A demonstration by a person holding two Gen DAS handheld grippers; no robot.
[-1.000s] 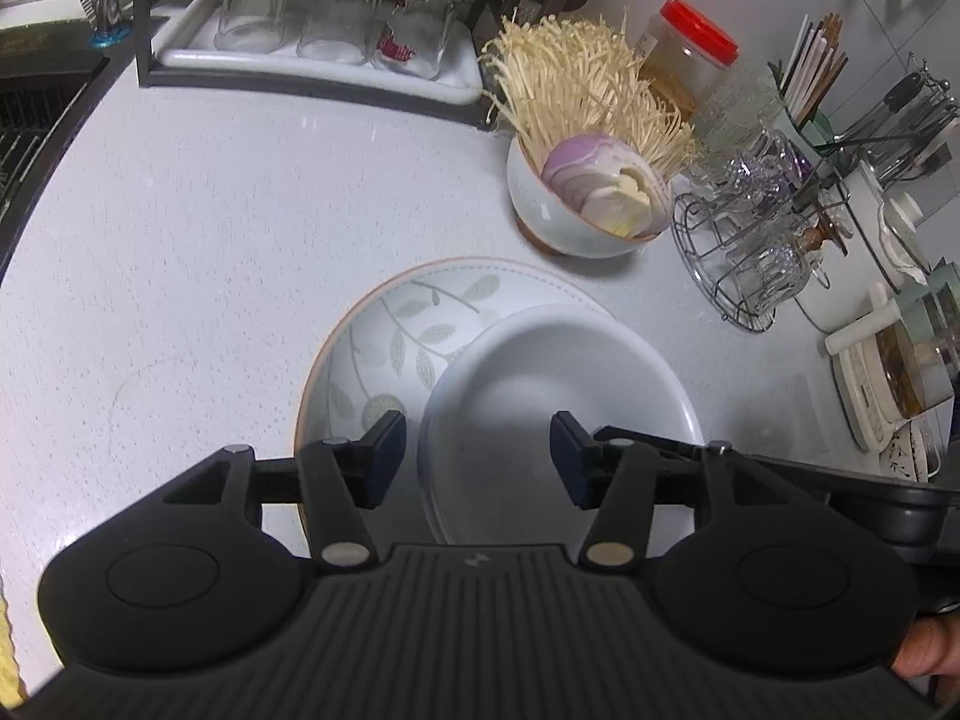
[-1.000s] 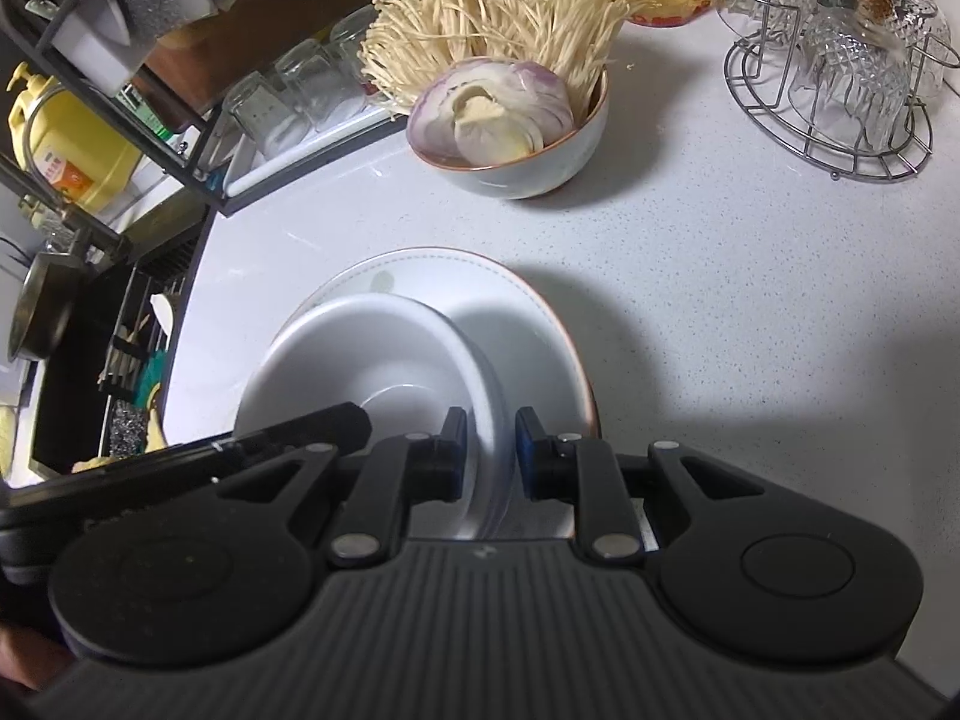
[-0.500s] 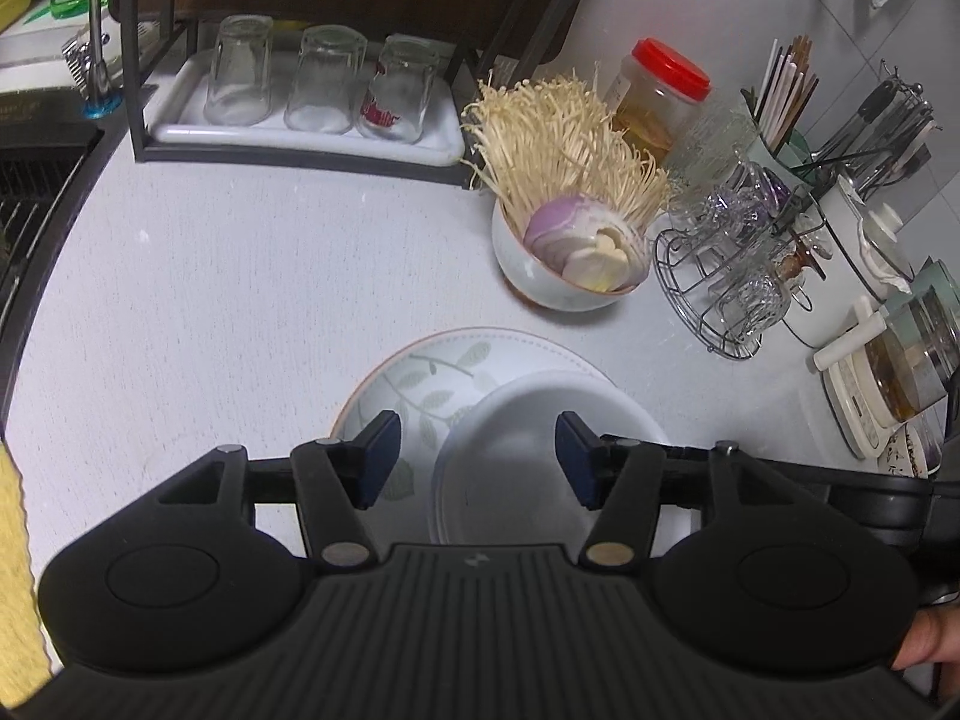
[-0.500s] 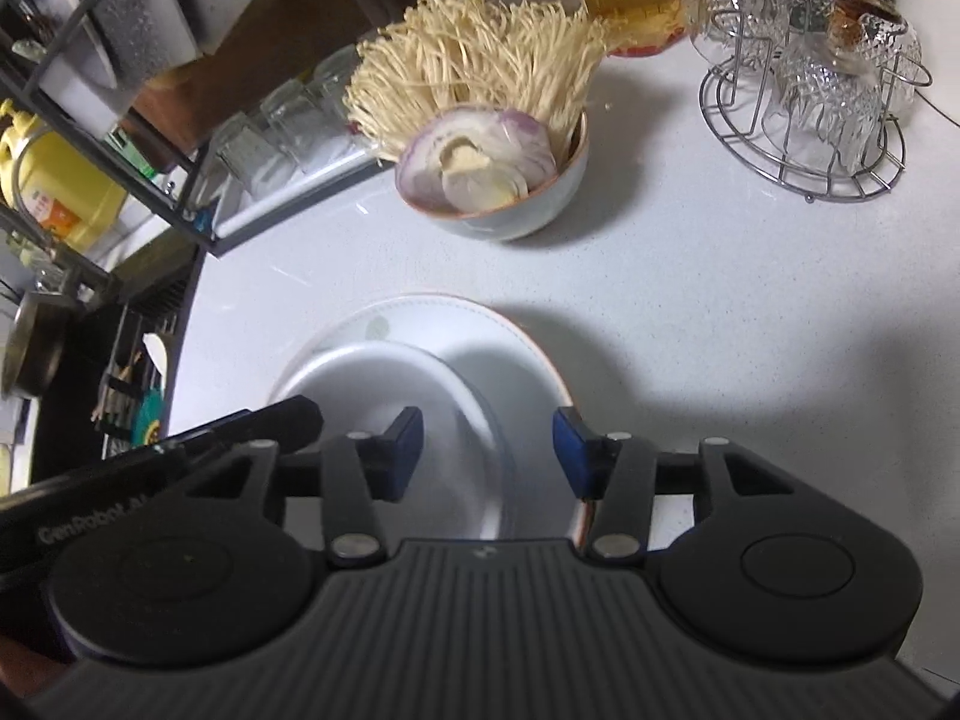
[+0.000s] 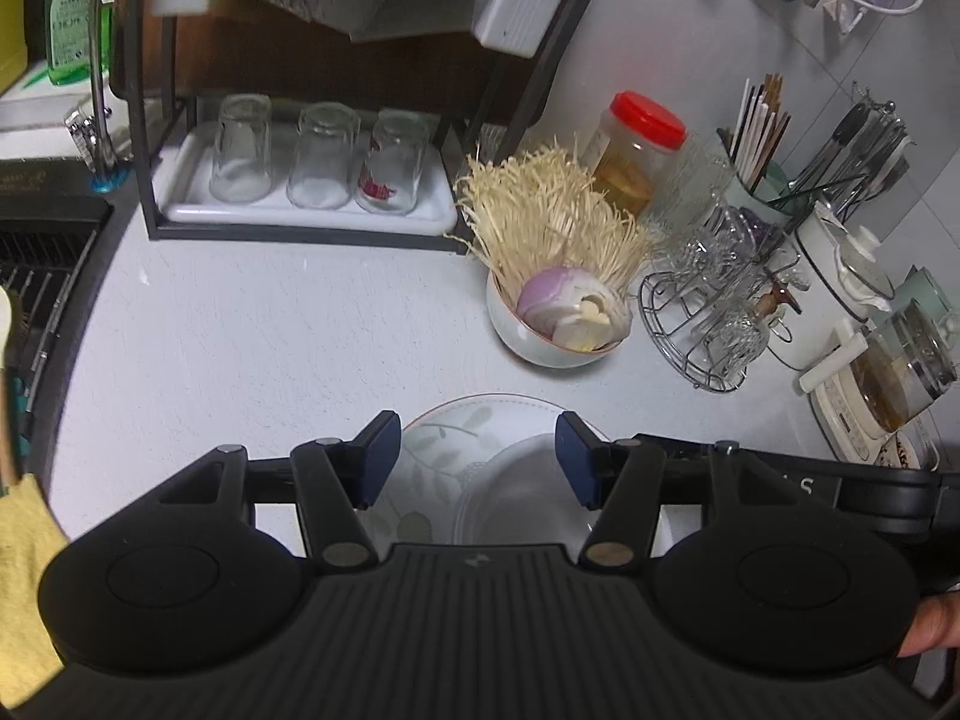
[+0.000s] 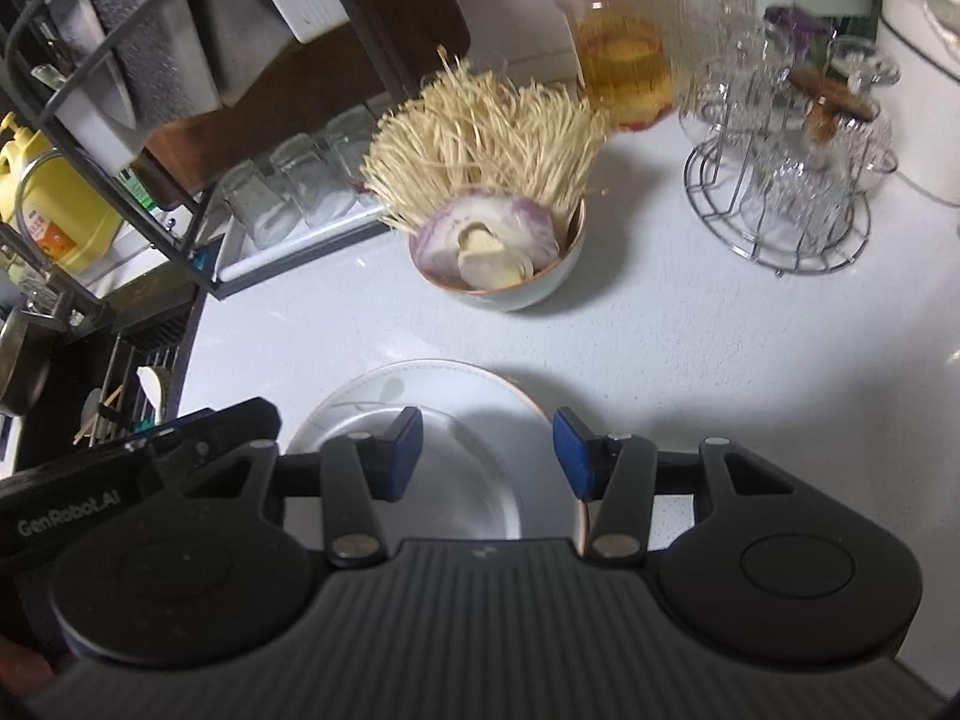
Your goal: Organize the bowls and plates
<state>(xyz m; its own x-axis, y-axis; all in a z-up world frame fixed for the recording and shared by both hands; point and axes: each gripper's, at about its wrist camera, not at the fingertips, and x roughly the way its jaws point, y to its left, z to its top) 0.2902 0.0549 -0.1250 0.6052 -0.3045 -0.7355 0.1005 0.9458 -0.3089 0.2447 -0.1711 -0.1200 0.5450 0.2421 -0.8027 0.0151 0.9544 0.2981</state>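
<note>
On the counter [image 5: 240, 330]: one leaf-patterned plate [image 5: 432, 450] carrying one white dish [image 5: 516, 498], one bowl [image 5: 540, 342] of mushrooms and onion, three upturned glasses [image 5: 324, 156], one red-lidded jar [image 5: 630, 150], one wire rack [image 5: 690, 330].

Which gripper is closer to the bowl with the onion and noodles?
Right, though only slightly. The right gripper hangs open above the plain white plate, the food-filled white bowl just beyond. The left gripper hangs open above the leaf-patterned plate, a little farther back.
</note>
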